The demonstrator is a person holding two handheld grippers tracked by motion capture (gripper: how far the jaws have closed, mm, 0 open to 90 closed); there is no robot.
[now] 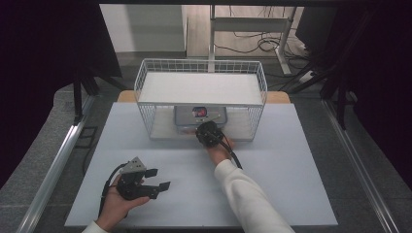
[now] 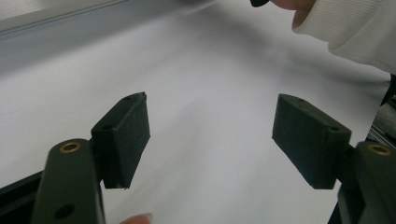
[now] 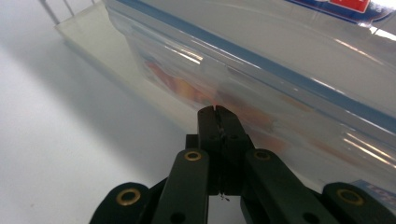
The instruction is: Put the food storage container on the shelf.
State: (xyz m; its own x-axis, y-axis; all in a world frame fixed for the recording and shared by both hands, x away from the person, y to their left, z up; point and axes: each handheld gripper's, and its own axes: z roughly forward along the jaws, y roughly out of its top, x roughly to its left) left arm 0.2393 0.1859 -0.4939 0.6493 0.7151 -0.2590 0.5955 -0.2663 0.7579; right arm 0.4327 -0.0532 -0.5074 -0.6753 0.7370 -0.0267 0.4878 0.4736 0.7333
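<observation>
A clear plastic box [image 1: 187,116] with a blue-edged lid and a red label sits on the lower level of a white wire rack [image 1: 142,80]. In the right gripper view the clear plastic box [image 3: 289,88] looms close, with orange contents blurred behind its wall. My right gripper [image 1: 204,128] is at the box's front side. Its jaws are pressed together, and the right gripper [image 3: 215,112] tips rest against the box wall with nothing seen between them. My left gripper [image 1: 161,178] is held low over the near left of the table, open. The left gripper [image 2: 212,135] has only bare tabletop between its pads.
The rack has a white upper shelf and stands at the far middle of the pale table [image 1: 277,160]. A white sleeve [image 1: 248,194] crosses the near middle. Dark curtains flank the table, and a desk frame with cables stands beyond it.
</observation>
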